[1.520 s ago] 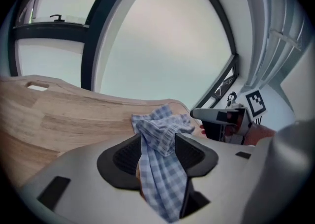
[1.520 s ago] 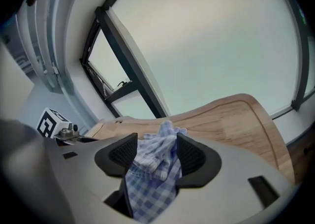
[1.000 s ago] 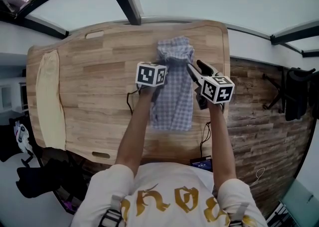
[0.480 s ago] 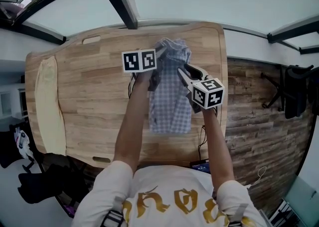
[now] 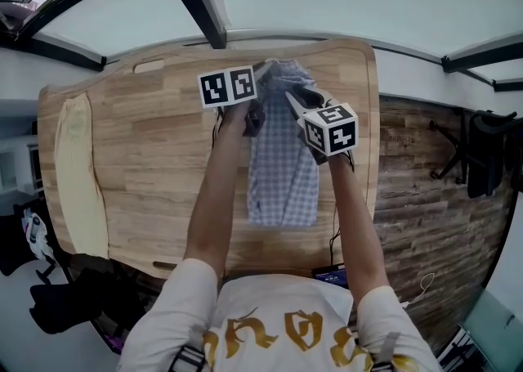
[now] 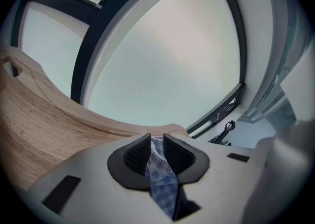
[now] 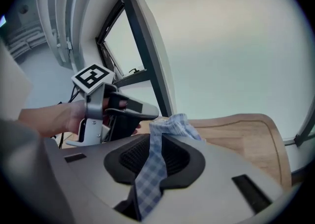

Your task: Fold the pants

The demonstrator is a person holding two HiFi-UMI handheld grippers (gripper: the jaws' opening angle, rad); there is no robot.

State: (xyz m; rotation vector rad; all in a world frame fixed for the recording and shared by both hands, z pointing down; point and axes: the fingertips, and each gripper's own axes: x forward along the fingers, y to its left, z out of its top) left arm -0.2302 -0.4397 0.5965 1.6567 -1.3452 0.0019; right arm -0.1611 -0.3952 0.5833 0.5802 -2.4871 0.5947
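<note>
Pants (image 5: 282,158), blue check: head view, stretched lengthwise by right edge of table (image 5: 147,158), far end bunched; left gripper (image 5: 257,109) and right gripper (image 5: 292,100) side by side at that end. Left gripper view: jaws nearly together, pinching check cloth. Right gripper view: jaws just closing, clamped on cloth too. Best kept level, lifted evenly, carried toward near edge. Against a second ago: both grippers nearer far edge; right jaws then wide apart.
</note>
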